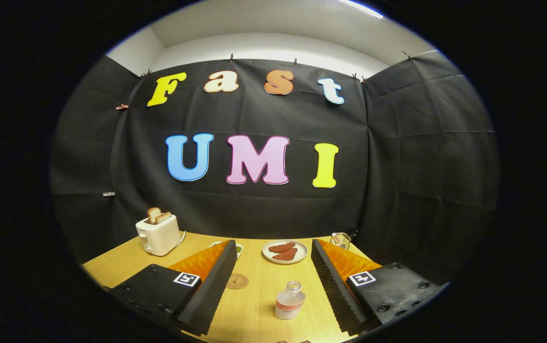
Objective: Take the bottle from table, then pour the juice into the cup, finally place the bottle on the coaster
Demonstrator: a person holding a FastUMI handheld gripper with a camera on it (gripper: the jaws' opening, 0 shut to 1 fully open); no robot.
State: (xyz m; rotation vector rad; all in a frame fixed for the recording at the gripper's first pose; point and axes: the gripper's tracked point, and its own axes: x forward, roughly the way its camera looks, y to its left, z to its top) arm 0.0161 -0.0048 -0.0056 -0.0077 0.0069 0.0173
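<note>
Upright bottle (290, 300) between wide-apart jaws, coaster (237, 281) beside, gripper (273, 267).

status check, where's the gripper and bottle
Gripper open, holding nothing. Bottle upright on table, between the fingers, uncapped. Coaster bare, just left of bottle. Path unobstructed.

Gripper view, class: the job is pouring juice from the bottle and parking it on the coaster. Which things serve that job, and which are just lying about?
Job:
- bottle, upright between the open claw fingers, untouched
- coaster, beside the left finger

Lying about:
- toaster holding toast
- plate of patties
- wire rack
</note>
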